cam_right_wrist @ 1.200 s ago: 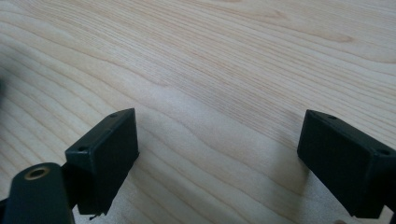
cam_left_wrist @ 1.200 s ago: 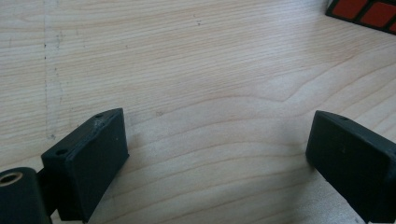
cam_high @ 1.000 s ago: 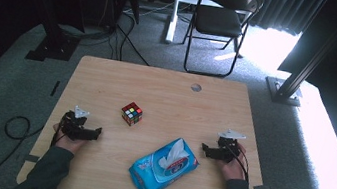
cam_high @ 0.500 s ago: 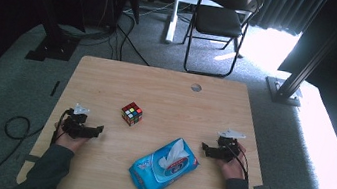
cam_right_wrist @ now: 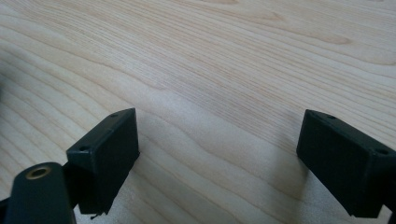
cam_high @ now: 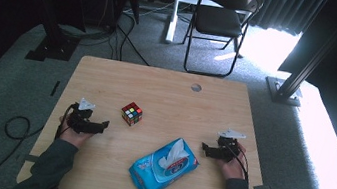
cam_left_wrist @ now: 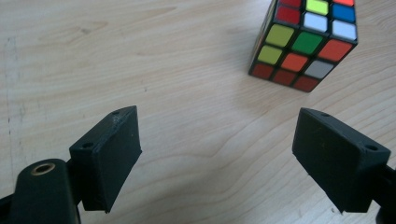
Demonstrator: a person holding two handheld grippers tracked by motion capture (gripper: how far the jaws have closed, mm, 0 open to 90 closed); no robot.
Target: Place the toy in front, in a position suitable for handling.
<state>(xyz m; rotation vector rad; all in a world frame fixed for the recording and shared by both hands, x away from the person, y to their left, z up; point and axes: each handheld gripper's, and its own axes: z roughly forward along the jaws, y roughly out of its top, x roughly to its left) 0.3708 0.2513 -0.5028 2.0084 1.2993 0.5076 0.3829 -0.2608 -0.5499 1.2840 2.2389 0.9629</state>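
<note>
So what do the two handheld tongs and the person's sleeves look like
The left tongs and right tongs are black, each topped by a grey three-cornered plate and trailing a thin black cable. Close up, the jaws are blocky black pads with small screw holes. The sleeves are dark grey-green.

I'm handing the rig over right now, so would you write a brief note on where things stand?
Left gripper: open, resting on the table, jaws aimed at the puzzle cube, a short gap away.
Right gripper: open, resting near the table's right edge, jaws aimed at the wipes pack, not touching.
Done: nothing grasped.
Left: likely close in and grip the cube.
</note>
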